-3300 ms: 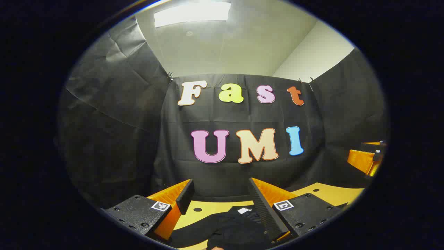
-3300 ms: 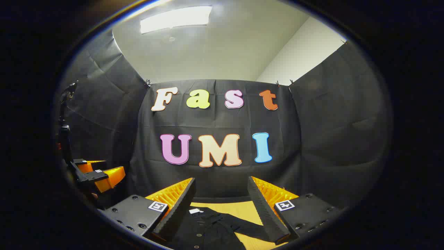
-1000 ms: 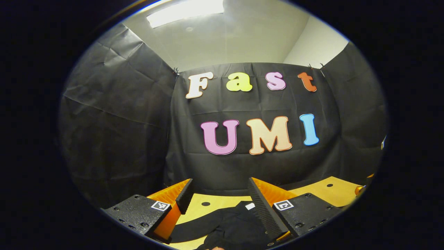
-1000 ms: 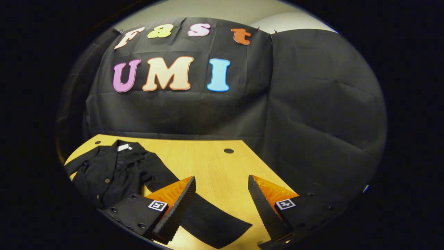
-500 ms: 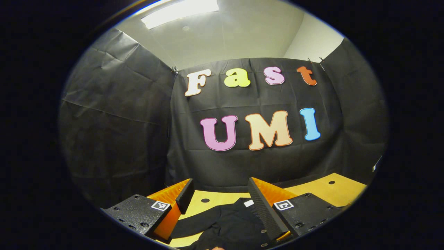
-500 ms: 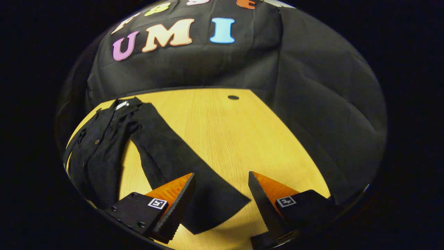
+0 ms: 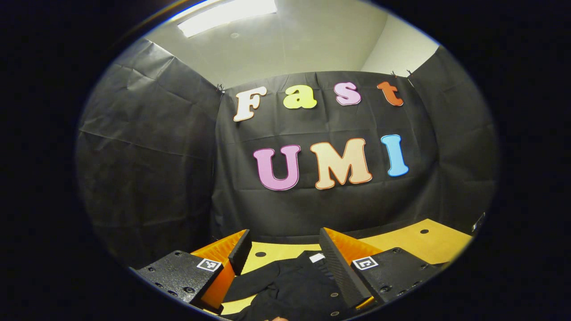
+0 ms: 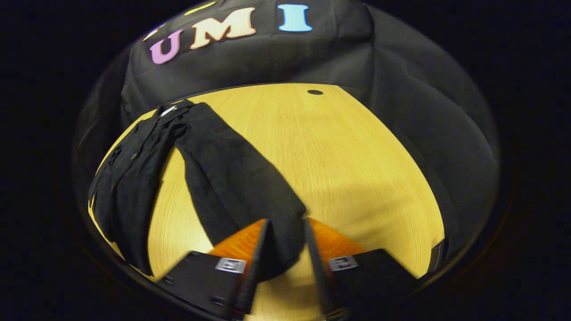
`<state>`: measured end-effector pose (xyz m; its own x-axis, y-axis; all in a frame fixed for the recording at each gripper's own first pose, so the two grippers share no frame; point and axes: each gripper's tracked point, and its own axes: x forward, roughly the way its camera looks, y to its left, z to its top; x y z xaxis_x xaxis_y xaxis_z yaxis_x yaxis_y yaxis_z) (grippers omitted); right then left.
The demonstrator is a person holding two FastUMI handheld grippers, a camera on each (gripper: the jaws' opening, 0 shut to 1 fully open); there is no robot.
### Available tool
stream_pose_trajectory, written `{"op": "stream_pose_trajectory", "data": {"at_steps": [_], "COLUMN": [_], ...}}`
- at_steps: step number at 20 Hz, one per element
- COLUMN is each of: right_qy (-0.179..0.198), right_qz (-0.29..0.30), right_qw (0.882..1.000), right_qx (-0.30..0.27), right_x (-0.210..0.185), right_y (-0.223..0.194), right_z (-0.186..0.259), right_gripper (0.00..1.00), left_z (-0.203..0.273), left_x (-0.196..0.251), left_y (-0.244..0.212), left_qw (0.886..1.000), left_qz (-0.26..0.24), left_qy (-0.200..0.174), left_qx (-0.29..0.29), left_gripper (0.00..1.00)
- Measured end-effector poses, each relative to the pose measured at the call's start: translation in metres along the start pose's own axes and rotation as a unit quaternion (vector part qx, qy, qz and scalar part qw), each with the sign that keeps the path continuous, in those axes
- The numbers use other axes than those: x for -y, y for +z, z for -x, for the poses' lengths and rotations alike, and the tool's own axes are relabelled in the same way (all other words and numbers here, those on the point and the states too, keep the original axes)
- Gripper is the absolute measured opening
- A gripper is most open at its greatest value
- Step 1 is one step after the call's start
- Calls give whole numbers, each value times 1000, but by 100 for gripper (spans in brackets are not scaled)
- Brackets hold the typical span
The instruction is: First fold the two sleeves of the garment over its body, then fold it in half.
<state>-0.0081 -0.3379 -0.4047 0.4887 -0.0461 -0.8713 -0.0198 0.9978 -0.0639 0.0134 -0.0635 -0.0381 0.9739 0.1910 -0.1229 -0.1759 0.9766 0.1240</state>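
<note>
Two fingers of the right gripper (image 8: pixel 284 232) sit at the bottom centre of the right gripper view, drawn close together with the cuff end of a black sleeve (image 8: pixel 232 174) bunched between them; both fingers look pressed on the cloth, though the picture is motion-blurred there. From the jaws the sleeve runs up and left across the wooden table (image 8: pixel 357 160) to the shoulder of the black garment (image 8: pixel 129 178). The garment body lies along the left side of that view, buttons showing down its front and a white neck tag (image 8: pixel 167 110) at its upper end, near the table's far edge. A small dark hole (image 8: pixel 315 92) marks the table top at upper centre.

Left gripper (image 7: pixel 281 249) is at the bottom of the left gripper view, fingers spread wide apart and holding nothing. Between and below them lies the garment (image 7: pixel 294 285) on the table (image 7: pixel 419 243), its white tag (image 7: pixel 317 257) just beside the right-hand finger. One sleeve (image 7: pixel 254 281) trails toward the lower left. Two holes in the table show, one (image 7: pixel 260 254) between the fingers, one (image 7: pixel 424 231) at far right.
</note>
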Motion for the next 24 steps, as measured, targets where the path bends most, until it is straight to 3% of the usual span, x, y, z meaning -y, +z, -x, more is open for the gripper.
{"op": "stream_pose_trajectory", "data": {"at_steps": [2,3,8,12,15,24], "right_qy": [-12,-13,12,22,44,114], "right_qz": [17,15,-25,-13,-4,39], "right_qw": [1000,1000,998,995,991,982], "right_qx": [2,-3,51,98,127,144], "right_x": [-2,-5,-36,-68,-108,-240], "right_y": [4,5,72,130,162,220], "right_z": [-4,-2,24,41,51,49], "right_gripper": [10,5,3,3,3,3], "left_z": [-3,-4,-12,-18,-21,-16], "left_x": [-7,-12,-45,-75,-102,-184], "left_y": [-3,-6,-14,-20,-22,-47], "left_qw": [1000,1000,1000,1000,999,996], "left_qz": [1,2,14,18,17,19], "left_qy": [0,1,11,18,31,81], "left_qx": [-2,-5,-11,-17,-15,-35], "left_gripper": [90,90,93,93,92,93]}}
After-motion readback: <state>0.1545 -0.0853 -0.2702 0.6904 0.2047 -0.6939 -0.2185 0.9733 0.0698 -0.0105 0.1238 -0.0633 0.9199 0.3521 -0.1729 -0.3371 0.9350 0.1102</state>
